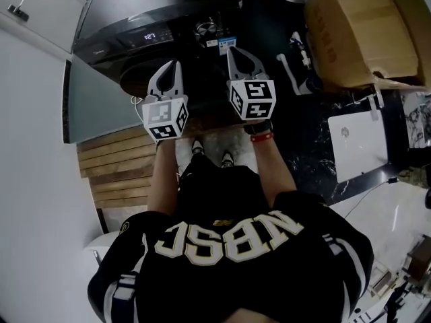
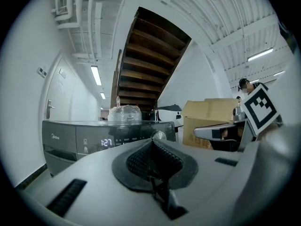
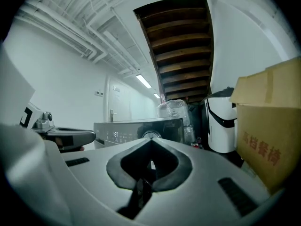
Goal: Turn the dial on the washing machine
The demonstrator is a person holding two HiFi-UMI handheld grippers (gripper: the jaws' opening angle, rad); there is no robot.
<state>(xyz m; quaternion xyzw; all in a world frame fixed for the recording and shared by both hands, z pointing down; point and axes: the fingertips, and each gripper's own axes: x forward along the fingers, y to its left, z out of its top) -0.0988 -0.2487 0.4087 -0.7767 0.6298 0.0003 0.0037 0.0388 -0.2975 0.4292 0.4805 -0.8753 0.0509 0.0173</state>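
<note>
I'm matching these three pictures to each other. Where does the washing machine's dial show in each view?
Head view: dial at top centre, right of the lit display.
Left gripper view: dial near the centre, just above the jaws, right of the display.
Right gripper view: dial at the centre, just above the jaws, right of the display.
Shared landmark: the lit display, always left of the dial.

White walls (image 3: 56, 79); wooden staircase (image 3: 183, 46) overhead; ceiling strip light (image 2: 95, 75); dark floor (image 1: 303, 155); cardboard box (image 1: 357, 32)
</note>
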